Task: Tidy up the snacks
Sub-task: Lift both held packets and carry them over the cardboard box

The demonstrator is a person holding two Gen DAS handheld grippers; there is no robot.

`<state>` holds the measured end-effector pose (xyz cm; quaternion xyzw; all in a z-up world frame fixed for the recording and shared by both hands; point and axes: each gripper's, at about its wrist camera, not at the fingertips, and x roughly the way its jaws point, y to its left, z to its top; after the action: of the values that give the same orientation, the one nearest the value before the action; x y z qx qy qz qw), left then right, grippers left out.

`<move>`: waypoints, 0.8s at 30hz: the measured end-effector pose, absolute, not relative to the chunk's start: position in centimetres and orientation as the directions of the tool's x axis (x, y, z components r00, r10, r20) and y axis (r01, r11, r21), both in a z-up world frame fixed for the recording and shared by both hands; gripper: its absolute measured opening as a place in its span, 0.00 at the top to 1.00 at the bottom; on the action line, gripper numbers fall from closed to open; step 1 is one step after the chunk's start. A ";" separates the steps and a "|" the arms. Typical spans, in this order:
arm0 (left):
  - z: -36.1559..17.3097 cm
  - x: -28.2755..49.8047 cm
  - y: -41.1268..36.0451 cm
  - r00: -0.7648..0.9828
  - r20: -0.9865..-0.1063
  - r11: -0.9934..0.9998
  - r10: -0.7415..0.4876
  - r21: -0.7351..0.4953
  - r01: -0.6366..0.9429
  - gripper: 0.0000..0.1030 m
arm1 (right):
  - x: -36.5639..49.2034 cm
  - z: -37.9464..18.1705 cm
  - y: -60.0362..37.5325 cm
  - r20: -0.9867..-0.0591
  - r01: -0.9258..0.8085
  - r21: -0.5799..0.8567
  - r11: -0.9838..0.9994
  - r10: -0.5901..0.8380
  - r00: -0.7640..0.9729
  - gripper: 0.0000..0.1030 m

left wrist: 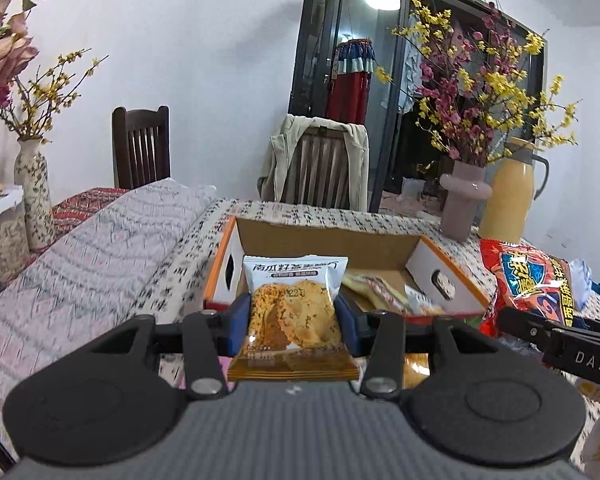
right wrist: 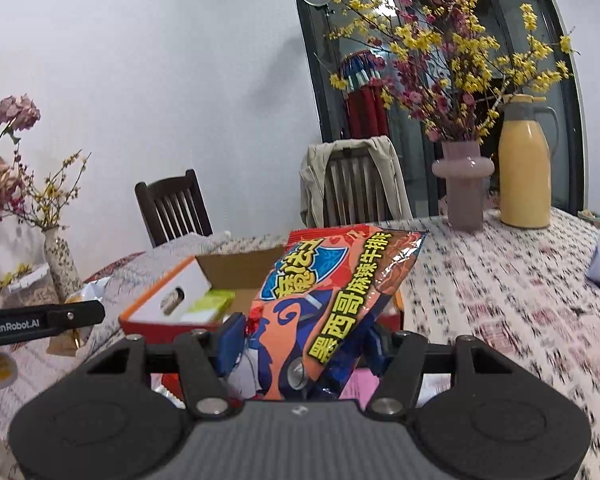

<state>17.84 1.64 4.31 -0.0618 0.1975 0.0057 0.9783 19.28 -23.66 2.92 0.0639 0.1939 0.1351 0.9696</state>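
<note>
**Both grippers hold snacks above the box**

The left gripper (left wrist: 294, 316) has its jaws closed narrowly on a cookie packet (left wrist: 294, 312), the blue pads pressing on the packet's two sides. The packet stands upright between them, white at the top with printed characters, clear in the middle where two seeded cookies show, and orange along the bottom edge. It hangs in front of the box (left wrist: 328, 240), clear of the bench (left wrist: 100, 248).

The right gripper (right wrist: 300, 340) holds a chip bag (right wrist: 340, 280), with its jaws set at a middling width around the bag's lower part. The bag is red and orange with a blue emblem and yellow characters, and it leans up and to the right. In the left wrist view the same bag appears at the right, just beside the box, with the right gripper's black finger reaching in below it.

The box is open cardboard with orange edges and white end flaps with hand holes. It sits on the patterned cloth of the bench. Several wrapped snacks lie inside it, among them a green packet (right wrist: 210, 306).

Behind the box stand a pink vase (right wrist: 462, 184) of yellow and red blossoms and a yellow jug (right wrist: 526, 172). Two wooden chairs are at the far side, one draped with a beige jacket (right wrist: 316, 176).
</note>
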 end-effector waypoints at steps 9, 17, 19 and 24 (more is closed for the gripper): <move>5.8 23.1 1.5 0.921 -0.389 0.990 0.019 -0.121 -0.072 0.55 | 25.1 4.4 -23.0 -0.331 -0.254 0.179 0.950 0.302 0.894 0.42; 6.2 27.5 2.0 0.916 -0.399 0.986 0.039 -0.134 -0.101 0.55 | 30.3 4.6 -21.7 -0.341 -0.269 0.178 0.947 0.316 0.886 0.42; 6.2 28.8 2.0 0.913 -0.405 0.985 0.046 -0.135 -0.110 0.55 | 31.4 4.4 -21.3 -0.345 -0.273 0.178 0.945 0.320 0.883 0.42; 5.5 31.8 2.0 0.905 -0.420 0.983 0.075 -0.122 -0.138 0.55 | 34.0 3.5 -20.8 -0.355 -0.272 0.179 0.945 0.320 0.878 0.42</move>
<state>31.81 2.03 5.54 -0.0744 0.2116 0.0545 0.9730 33.98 -20.82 3.45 0.0619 0.1936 0.1531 0.9671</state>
